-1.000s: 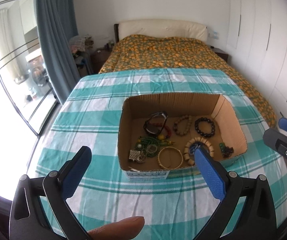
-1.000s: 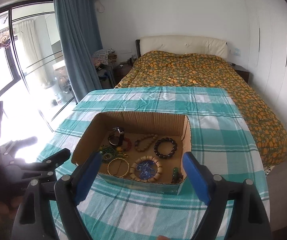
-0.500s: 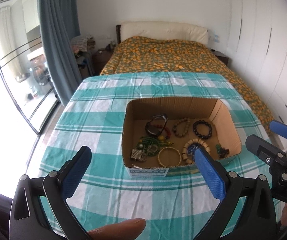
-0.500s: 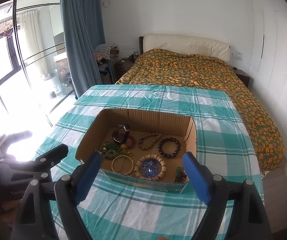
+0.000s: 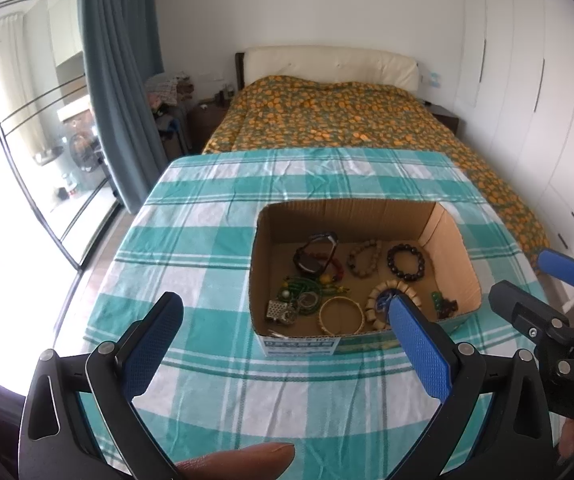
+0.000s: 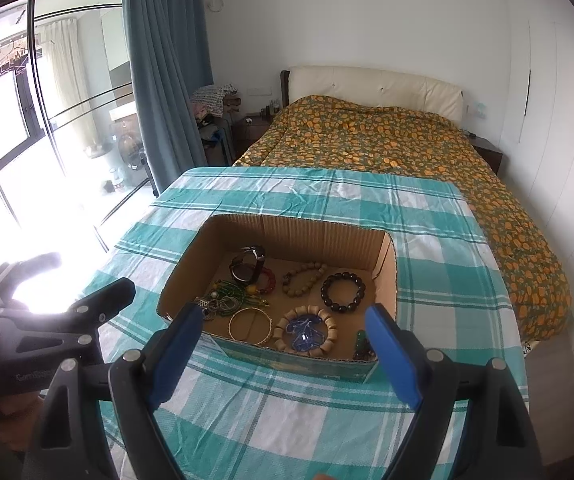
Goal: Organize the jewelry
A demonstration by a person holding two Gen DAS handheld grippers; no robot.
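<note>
An open cardboard box (image 5: 453,240) (image 6: 387,268) stands on the checked table and holds jewelry: a dark bead bracelet (image 5: 406,263) (image 6: 343,293), a gold bangle (image 5: 341,315) (image 6: 249,326), a wooden bead ring with blue beads inside (image 6: 308,330), a watch (image 5: 314,255) and green beads (image 5: 301,289). My left gripper (image 5: 283,316) is open and empty, held back from the box's near side. My right gripper (image 6: 287,332) is open and empty, above the box's front edge; it also shows at the right of the left wrist view (image 5: 539,292).
The table wears a teal and white checked cloth (image 5: 207,240) (image 6: 287,408). A bed with an orange patterned cover (image 5: 335,116) lies beyond it. A blue curtain and glass doors are at the left, white wardrobes at the right.
Both grippers have drawn back and risen a little, so the box looks smaller and farther. Both stay open and empty.
</note>
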